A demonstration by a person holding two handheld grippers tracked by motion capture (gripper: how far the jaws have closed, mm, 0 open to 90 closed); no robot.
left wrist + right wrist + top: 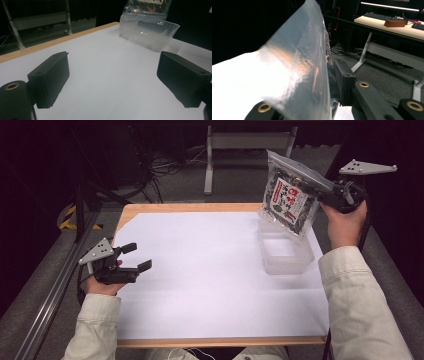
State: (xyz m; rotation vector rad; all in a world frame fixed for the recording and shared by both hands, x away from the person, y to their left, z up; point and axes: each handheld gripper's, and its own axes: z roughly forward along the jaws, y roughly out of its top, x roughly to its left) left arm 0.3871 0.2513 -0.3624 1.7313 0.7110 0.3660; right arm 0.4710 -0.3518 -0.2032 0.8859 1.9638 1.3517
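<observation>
- Right gripper (320, 194) pinches the bag (290, 200) by its top edge, so it hangs tilted above the tub (284, 251), bottom nearly at the rim, a good line-up for lowering or pouring.
- The tub sits near the table's (200, 270) far right corner.
- Left gripper (136, 257) rests at the left edge, jaws wide and empty, out of the way.

A glossy, clear plastic snack bag with a printed label (290, 200) is seen above a frosted translucent plastic container (283, 251). A matt white paper sheet (210, 270) is laid over the pale smooth wooden table (190, 207).
</observation>
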